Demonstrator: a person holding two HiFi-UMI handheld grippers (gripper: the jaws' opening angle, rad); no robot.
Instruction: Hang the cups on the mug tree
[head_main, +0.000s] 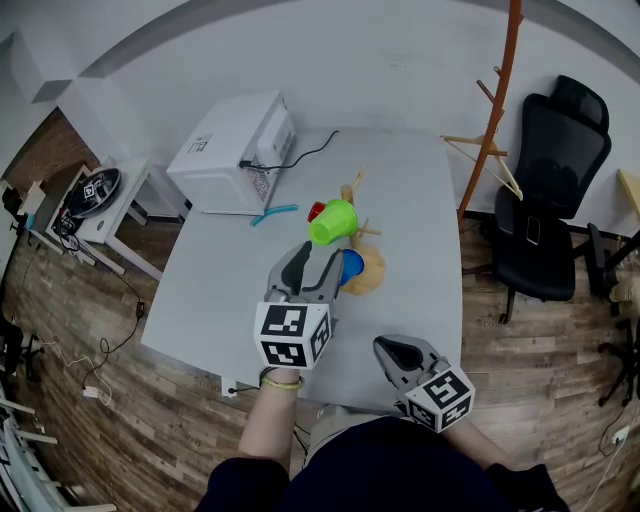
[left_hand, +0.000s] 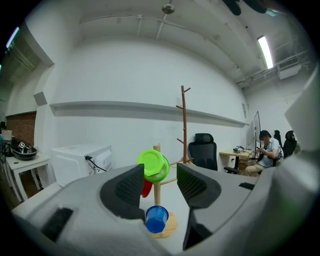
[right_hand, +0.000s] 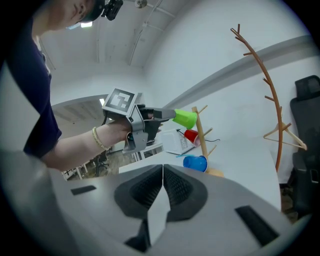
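Note:
A wooden mug tree (head_main: 368, 270) stands on the grey table (head_main: 230, 290). A green cup (head_main: 333, 222) hangs on its side near the top, a red cup (head_main: 316, 211) behind it, and a blue cup (head_main: 351, 266) low by the base. My left gripper (head_main: 318, 262) is raised just short of the tree. In the left gripper view the green cup (left_hand: 152, 166) shows beyond the open jaws of that gripper (left_hand: 160, 182), with a gap on its right side; the blue cup (left_hand: 156, 219) is below. My right gripper (head_main: 392, 350) hovers near the table's front edge, shut and empty (right_hand: 163, 187).
A white appliance (head_main: 235, 150) with a black cable sits at the back left of the table, a thin teal object (head_main: 274, 213) in front of it. A wooden coat stand (head_main: 495, 110) and a black office chair (head_main: 545, 190) are to the right, a small side table (head_main: 95, 190) to the left.

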